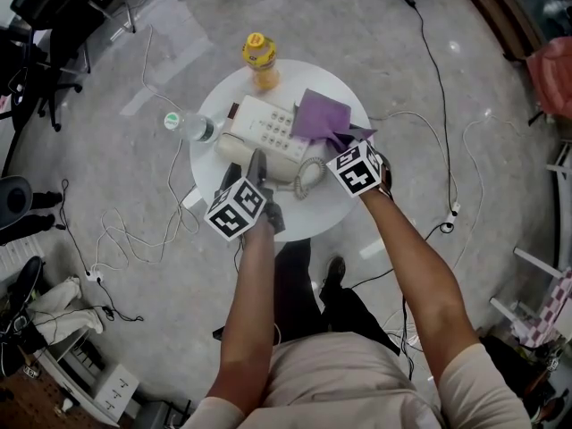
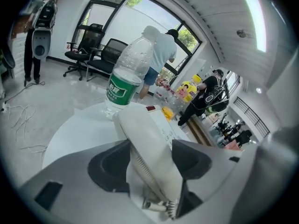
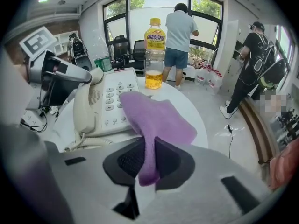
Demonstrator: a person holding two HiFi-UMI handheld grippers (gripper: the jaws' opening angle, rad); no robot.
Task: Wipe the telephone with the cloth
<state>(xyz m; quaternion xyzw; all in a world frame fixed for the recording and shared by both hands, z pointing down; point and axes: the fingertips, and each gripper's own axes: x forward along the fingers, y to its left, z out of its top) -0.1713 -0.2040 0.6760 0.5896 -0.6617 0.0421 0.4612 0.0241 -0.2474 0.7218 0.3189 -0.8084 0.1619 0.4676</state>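
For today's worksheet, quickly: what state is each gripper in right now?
Left gripper: closed on the telephone handset.
Right gripper: closed on the purple cloth.

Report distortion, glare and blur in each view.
Head view: sharp, edges bent by fisheye, small glints on the floor. Left gripper view: strong barrel curve, windows blown out white, handset close to the lens looks soft. Right gripper view: dark vignette round the frame, purple cloth evenly lit and sharp.

Round white table (image 1: 219, 92) carries telephone (image 1: 268, 128), yellow drink bottle (image 1: 259, 59), water bottle (image 1: 188, 125)
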